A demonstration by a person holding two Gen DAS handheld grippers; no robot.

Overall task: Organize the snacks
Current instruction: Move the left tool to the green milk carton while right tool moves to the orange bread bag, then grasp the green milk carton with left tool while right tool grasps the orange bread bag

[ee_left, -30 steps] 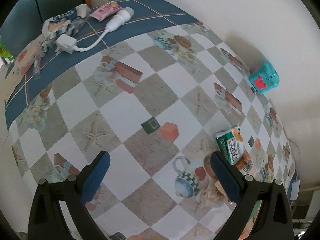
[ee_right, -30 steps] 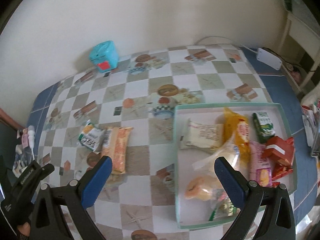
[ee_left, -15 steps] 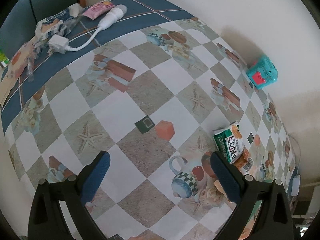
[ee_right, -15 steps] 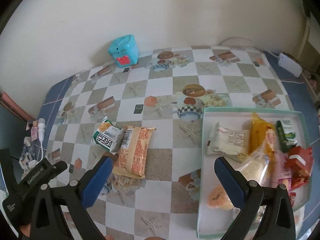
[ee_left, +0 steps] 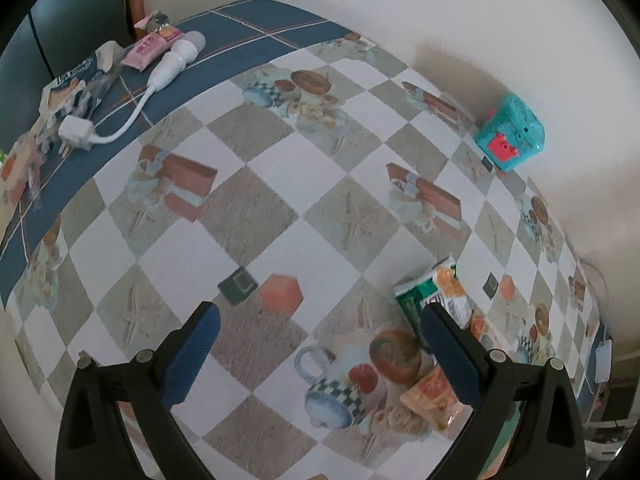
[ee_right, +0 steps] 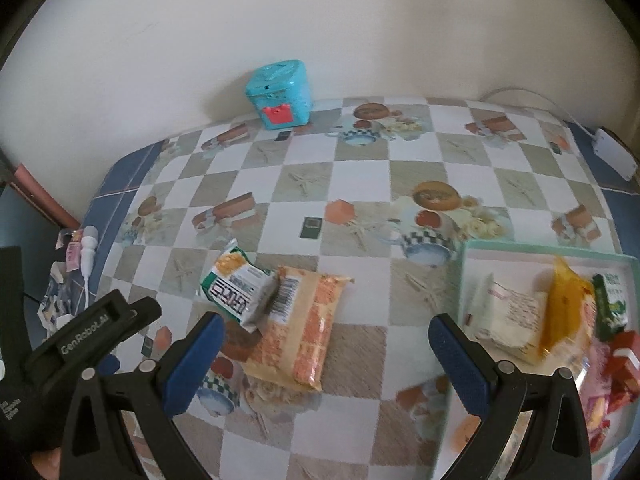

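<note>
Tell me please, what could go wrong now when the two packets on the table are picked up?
1. The green packet lies partly on the orange packet; gripping one may drag or flip the other.
2. Both open tongs, left and right, point at the same packets, so they might collide.
3. The tray already looks crowded; another packet could slide over its rim.

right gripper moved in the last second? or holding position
Yes. In the right wrist view the tray has slid right and the orange packet now sits between the open fingers, so the right gripper has shifted left, toward the packets.
</note>
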